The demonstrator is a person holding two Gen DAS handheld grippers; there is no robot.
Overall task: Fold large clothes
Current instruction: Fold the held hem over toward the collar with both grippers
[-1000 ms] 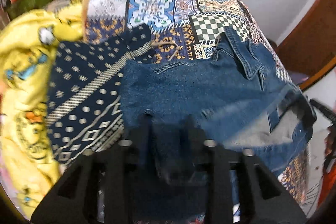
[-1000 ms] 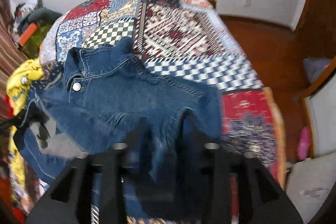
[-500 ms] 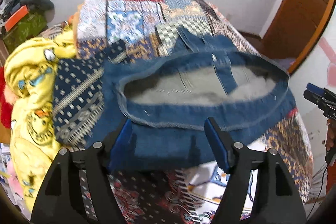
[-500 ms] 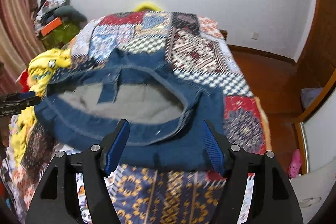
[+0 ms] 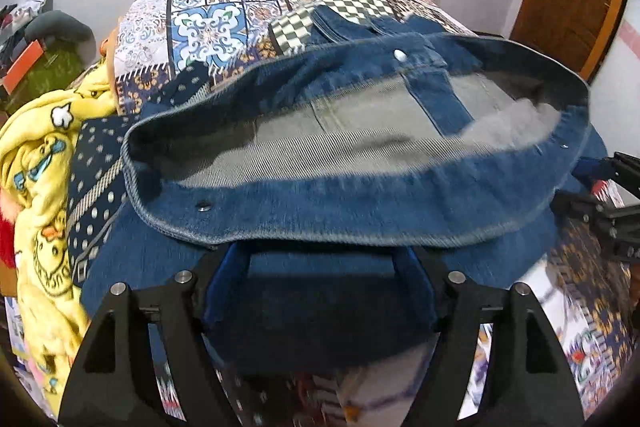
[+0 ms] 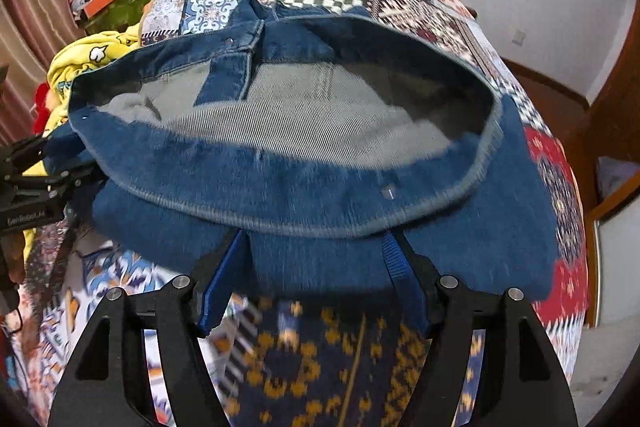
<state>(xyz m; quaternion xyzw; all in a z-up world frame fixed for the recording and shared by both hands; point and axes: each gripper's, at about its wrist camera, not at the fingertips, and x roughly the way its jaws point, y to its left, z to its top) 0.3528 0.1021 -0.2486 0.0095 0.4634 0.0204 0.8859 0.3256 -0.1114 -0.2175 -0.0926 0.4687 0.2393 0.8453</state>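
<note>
While the denim jacket (image 5: 360, 211) lies spread across the patchwork bedspread (image 5: 208, 27), its hem gapes wide toward both cameras, grey lining (image 6: 304, 123) showing and a metal snap (image 5: 205, 205) glinting on the band. Left gripper (image 5: 320, 259) sits at the hem with jaws spread wide, the blue pads flanking cloth but pinching nothing; right gripper (image 6: 316, 259) is the same, jaws apart at the band's lower edge. Judging by that stance, both are poised low at the hem to take hold for a fold up toward the collar. Off to the side, a yellow cartoon blanket (image 5: 44, 163) is bunched beside the jacket. Some white lettering sits on the left gripper's body in the right view, too blurred to read
</note>
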